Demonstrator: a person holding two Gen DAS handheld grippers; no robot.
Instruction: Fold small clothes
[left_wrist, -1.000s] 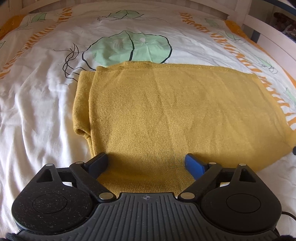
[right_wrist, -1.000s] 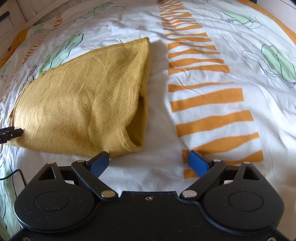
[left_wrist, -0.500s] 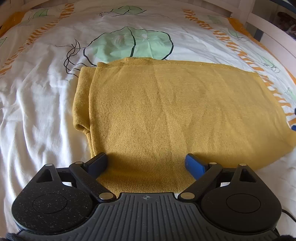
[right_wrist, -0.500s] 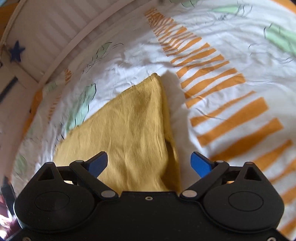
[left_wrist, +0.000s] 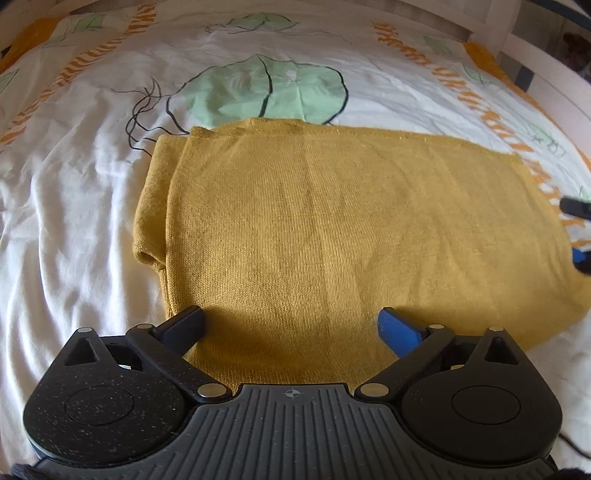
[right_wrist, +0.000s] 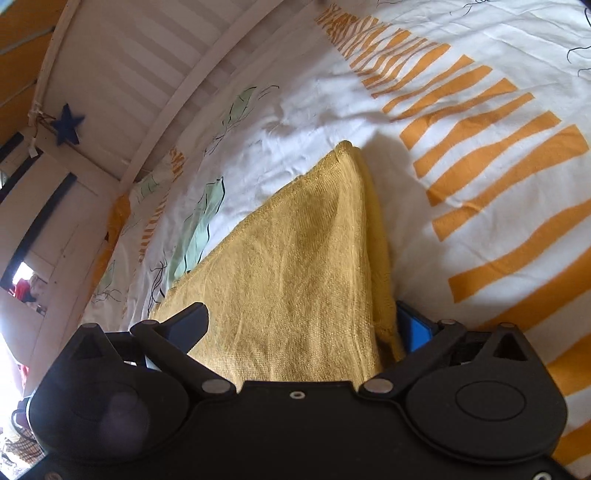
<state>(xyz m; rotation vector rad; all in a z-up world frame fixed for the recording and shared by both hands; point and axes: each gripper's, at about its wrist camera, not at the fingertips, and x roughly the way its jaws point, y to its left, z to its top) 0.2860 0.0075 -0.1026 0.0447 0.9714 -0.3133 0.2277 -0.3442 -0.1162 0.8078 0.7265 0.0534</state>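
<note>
A folded mustard knit garment lies on a white leaf-and-orange-stripe duvet. The left gripper and the right gripper both gape wide over its edges; a white slatted bed rail stands far left.

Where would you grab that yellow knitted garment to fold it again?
Probably by the near edge of the yellow garment, coming in low from the front. It lies flat, already doubled, and both open tongs, left and right, straddle that edge.

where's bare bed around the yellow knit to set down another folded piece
Bare sheet lies left of the yellow knit, up to the green leaf print, and on its far side over the orange stripes. The near edge is crowded by the left gripper and right gripper.
</note>
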